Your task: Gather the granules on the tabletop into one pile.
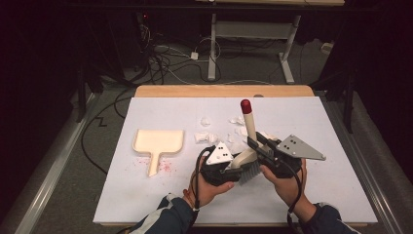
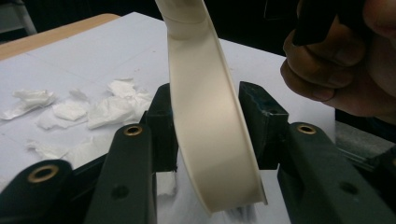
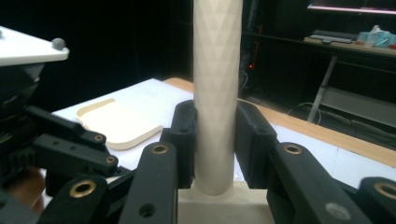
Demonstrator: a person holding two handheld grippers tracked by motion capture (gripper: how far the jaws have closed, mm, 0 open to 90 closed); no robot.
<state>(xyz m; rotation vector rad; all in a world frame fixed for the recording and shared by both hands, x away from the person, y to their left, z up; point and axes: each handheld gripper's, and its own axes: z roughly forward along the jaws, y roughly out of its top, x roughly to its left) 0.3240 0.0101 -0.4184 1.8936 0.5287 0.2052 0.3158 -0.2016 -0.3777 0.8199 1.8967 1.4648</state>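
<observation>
Brush (image 1: 247, 146): cream body, red-capped handle, dark bristles. Held just above the mat (image 1: 160, 195) near its front edge, between the two grippers. Long axis: handle rises up and tilts slightly away from the person, bristles point down toward the mat.

Right gripper (image 1: 260, 146): jaws closed as far as the handle allows, pads pressing on both sides of it just above the block, seen plainly in the right gripper view (image 3: 215, 140). It comes at the brush from the right and carries it.

Left gripper (image 1: 229, 163): jaws narrowed around the flat head of the brush; in the left gripper view (image 2: 210, 126) the left pad lies against the cream band, while the right pad looks touching or a hair off, so a firm pinch is likely but not certain. It meets the brush from the left, low down at the bristle end.

Both hands are equally close to the brush; the right has the handle, the left the head.

Paper scraps (image 1: 229, 131): white crumpled pieces, just behind the brush on the mat.

Dustpan (image 1: 158, 144): cream, flat on the mat, well to the left of the brush, handle toward the person. Red specks lie around its handle.

Judgement: any sweep would run from the scraps leftward to the dustpan.
</observation>
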